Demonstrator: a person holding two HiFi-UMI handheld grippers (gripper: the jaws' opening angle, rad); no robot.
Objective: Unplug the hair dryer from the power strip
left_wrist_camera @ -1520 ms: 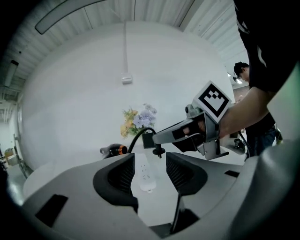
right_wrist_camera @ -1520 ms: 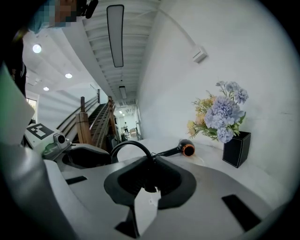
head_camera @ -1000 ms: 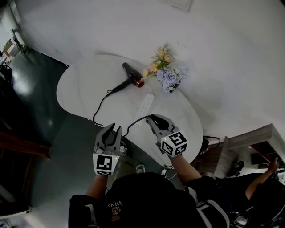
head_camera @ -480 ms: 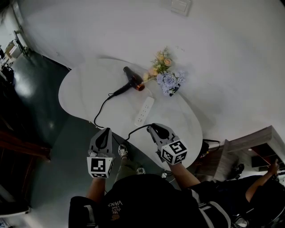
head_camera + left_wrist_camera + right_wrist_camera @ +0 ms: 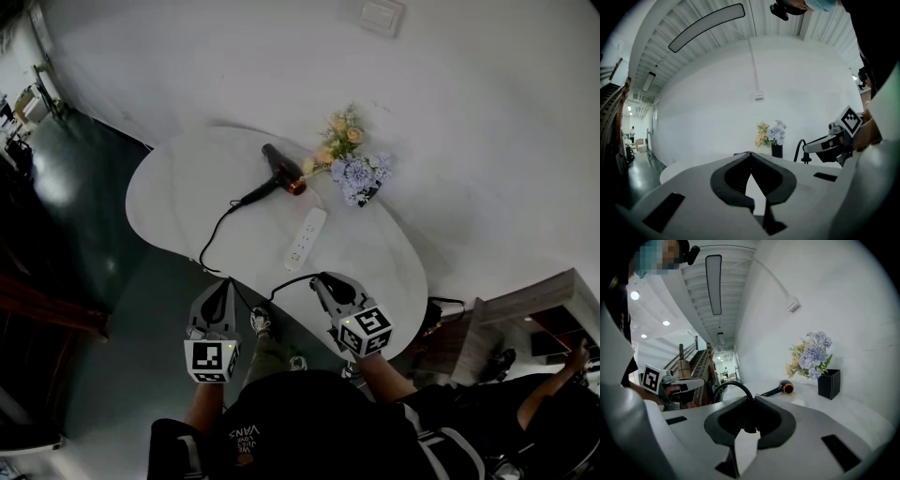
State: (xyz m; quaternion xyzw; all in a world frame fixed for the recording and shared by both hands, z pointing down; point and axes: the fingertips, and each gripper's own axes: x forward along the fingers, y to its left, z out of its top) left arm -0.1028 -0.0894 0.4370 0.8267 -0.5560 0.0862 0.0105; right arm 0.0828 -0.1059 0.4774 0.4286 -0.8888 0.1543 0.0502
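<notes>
Right gripper (image 5: 326,280) pinches the plug (image 5: 749,423) of the hair dryer (image 5: 281,169) over the near edge of the table (image 5: 173,187), well apart from the power strip (image 5: 306,239) at the table's middle, so the unplugging looks done. Left gripper (image 5: 220,286), pressed together on nothing, hangs off that edge. The hair dryer lies near the far edge, and only setting the plug down seems left.

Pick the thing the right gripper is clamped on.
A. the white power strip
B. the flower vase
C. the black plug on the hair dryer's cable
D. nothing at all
C: the right gripper is shut on the plug, its cable arcing away, apart from the power strip.
</notes>
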